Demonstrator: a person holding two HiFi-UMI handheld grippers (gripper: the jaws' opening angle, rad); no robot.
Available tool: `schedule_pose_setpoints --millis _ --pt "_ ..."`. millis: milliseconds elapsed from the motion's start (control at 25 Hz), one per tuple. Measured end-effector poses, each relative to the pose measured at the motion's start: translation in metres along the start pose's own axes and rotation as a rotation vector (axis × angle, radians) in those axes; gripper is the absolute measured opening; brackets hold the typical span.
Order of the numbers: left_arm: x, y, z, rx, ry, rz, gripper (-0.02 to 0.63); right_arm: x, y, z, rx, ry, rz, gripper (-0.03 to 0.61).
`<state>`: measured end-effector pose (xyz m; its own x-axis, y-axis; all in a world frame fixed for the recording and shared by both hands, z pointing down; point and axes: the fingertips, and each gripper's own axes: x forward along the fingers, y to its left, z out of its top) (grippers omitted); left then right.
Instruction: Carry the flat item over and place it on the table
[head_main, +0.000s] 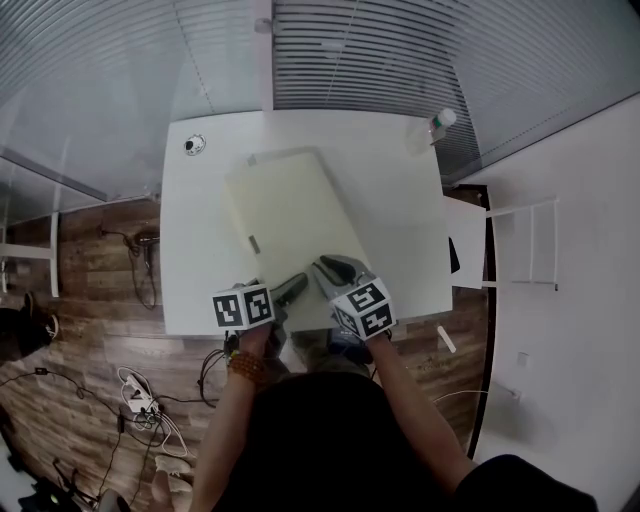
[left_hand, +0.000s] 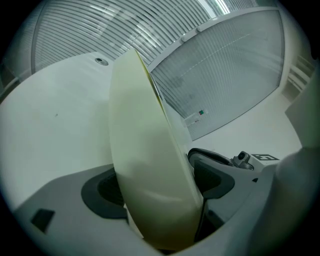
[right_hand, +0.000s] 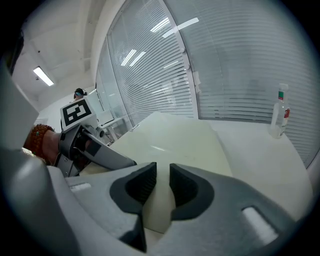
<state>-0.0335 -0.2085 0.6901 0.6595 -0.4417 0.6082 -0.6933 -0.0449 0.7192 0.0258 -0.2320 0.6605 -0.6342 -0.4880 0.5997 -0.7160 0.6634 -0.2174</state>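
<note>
- The flat panel (head_main: 290, 225), pale cream, sits over the middle of the white tabletop (head_main: 400, 220). Its long axis runs from the near edge at 6 o'clock away to roughly 11 o'clock in the head view.
- The left gripper (head_main: 290, 290) is at the panel's near short end. In its own view the fingers (left_hand: 212, 177) pinch the panel, which shows almost edge-on.
- The right gripper (head_main: 330, 270) is just beside it at 5 o'clock. Its fingers (right_hand: 187, 187) are drawn close together and nip the same near edge.
- Only the head view gives the panel's whole outline and its slant on the tabletop. No view settles whether the near end is raised.
- The left gripper view alone shows the panel's thin edge, with a round grommet (left_hand: 101, 61) beyond it at 11 o'clock.
- The right gripper view shows the panel's broad top face stretching away, a clear bottle (right_hand: 280, 112) at 2 o'clock near the blinds, and a bead bracelet (right_hand: 37, 137) at the wrist behind the left gripper.
</note>
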Motion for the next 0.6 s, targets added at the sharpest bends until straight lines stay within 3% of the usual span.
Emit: schedule_pose_setpoints --millis 320,600 --pt "-0.009 0.005 -0.016 -0.023 0.067 -0.028 0.428 0.002 0.01 -0.004 -0.01 0.021 0.024 0.081" --pt "-0.019 0.018 -0.025 -0.069 0.057 -0.028 0.428 0.013 0.024 -0.005 -0.038 0.051 0.059 0.081"
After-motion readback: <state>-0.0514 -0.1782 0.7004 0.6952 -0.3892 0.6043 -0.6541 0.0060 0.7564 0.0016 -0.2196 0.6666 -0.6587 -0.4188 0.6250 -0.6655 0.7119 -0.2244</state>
